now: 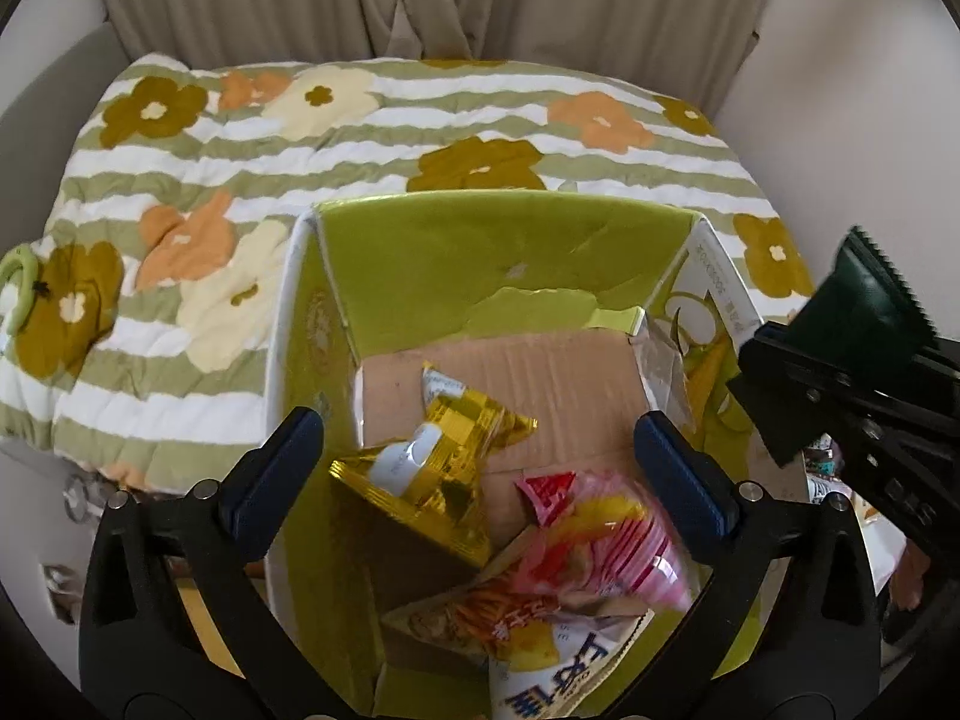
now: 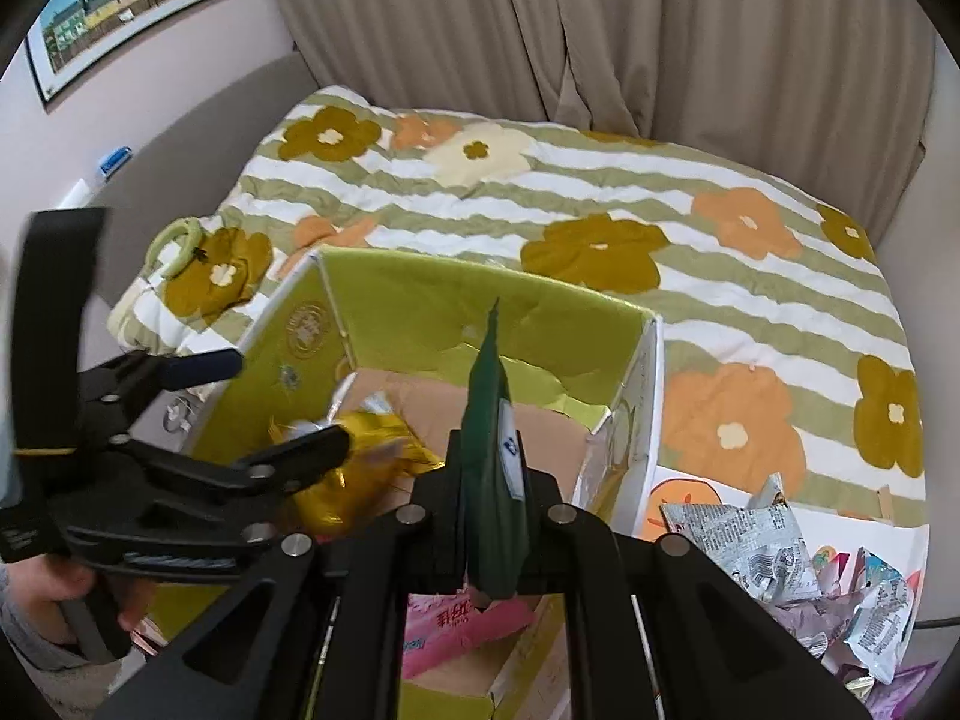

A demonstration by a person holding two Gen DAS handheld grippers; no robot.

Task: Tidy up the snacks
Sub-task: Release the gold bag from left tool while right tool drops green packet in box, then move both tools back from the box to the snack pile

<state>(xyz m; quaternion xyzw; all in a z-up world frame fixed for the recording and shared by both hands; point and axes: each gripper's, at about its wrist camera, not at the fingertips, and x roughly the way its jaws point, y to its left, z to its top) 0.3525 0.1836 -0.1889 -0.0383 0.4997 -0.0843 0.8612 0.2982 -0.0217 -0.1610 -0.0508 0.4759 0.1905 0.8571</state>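
An open green cardboard box [image 1: 480, 252] stands on the bed and shows in the right wrist view too [image 2: 420, 306]. Inside lie a gold foil packet [image 1: 444, 456], a pink snack bag [image 1: 606, 534] and a chips bag [image 1: 540, 648]. My left gripper [image 1: 480, 456] is open and empty, hovering over the box above the gold packet. My right gripper [image 2: 492, 516] is shut on a dark green snack packet [image 2: 492, 480], held upright above the box's right side; the packet also shows in the left wrist view [image 1: 864, 300].
A striped flower-pattern quilt [image 2: 660, 228] covers the bed behind the box. Several loose snack packets [image 2: 780, 552] lie to the right of the box. A green ring [image 2: 180, 246] lies on the quilt at the left. Curtains hang behind.
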